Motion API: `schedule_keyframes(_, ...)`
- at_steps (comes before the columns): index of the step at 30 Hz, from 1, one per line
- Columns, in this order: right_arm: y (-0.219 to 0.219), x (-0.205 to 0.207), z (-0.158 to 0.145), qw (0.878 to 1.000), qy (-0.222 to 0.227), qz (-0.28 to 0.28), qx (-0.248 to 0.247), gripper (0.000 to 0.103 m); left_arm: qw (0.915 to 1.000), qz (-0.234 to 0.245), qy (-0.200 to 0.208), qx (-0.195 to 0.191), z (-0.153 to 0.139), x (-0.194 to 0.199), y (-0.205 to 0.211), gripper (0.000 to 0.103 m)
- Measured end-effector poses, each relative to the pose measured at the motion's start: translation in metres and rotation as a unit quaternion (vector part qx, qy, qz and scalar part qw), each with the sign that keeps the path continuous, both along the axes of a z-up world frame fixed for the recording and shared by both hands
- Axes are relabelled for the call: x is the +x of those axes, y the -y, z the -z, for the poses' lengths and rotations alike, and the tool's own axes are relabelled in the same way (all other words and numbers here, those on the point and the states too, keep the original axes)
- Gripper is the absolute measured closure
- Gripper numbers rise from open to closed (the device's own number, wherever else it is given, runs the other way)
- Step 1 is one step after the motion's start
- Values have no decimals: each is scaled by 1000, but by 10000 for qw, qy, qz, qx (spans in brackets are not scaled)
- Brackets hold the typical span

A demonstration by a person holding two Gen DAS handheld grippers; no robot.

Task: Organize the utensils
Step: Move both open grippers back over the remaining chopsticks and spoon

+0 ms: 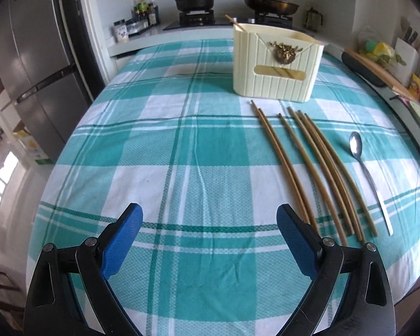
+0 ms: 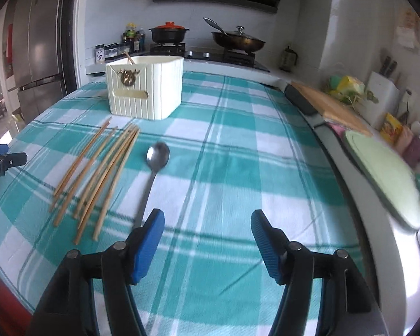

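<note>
Hovering low over the checked tablecloth [image 1: 182, 145], left gripper [image 1: 208, 224] is spread wide with nothing between its blue pads [image 1: 126, 232]; right gripper [image 2: 207, 233] is likewise released and empty. Probably both are staged for a first pick, jaws pre-opened wide enough to straddle a thin utensil.

Nearest task item to the right gripper is the metal spoon [image 2: 154, 168], whose handle end lies just beside the right gripper's left pad. Long axis runs toward the cream utensil holder [image 2: 145, 89], bowl at the holder end, handle toward the camera. Bowl seems face up.

Left of the spoon is a loose fan of bamboo chopsticks [image 2: 98, 176], six or so, all flat on the cloth, near-parallel. Thin tips point at the holder, thick ends toward the grippers. In the left view these chopsticks [image 1: 316, 168] sit between the left gripper's right pad and the holder, well apart from the jaw gap.

Holder stands upright just beyond the chopstick tips. One chopstick [image 1: 233, 22] already leans out of its back corner, so sorting looks barely begun.

Behind the holder: stove with a black pot [image 2: 169, 33] and a lidded wok [image 2: 238, 40].
</note>
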State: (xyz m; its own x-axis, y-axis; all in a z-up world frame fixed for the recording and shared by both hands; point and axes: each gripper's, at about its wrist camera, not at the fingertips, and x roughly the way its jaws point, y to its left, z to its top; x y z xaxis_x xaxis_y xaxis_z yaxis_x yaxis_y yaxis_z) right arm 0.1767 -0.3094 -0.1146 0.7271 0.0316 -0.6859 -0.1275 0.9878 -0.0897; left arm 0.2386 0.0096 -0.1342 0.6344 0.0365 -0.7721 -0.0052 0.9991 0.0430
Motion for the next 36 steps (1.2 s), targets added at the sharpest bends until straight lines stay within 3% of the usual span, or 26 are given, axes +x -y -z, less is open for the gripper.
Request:
schedule_keyframes(10,-2,-14,17,9999,-6,59,123,37,10000,-3,-21,5,5,-9,5,5)
schedule_keyframes(18,0,-16,31,9993,-21,167,327,37,9978,-196,-433,-468,36,-10,-13,5)
schedule_keyframes(25,1,-12,43,9989,-108,175,428,37,9957,-16,-332,-861,32,11,4,5)
schedule_keyframes(31,1,-7,47,9986,-165,165,483,37,9960,-1,-368,-818,38,43,24,5)
schedule_keyframes(36,4,-5,51,9980,-218,180,574,37,9978,-53,-456,-485,48,55,38,5)
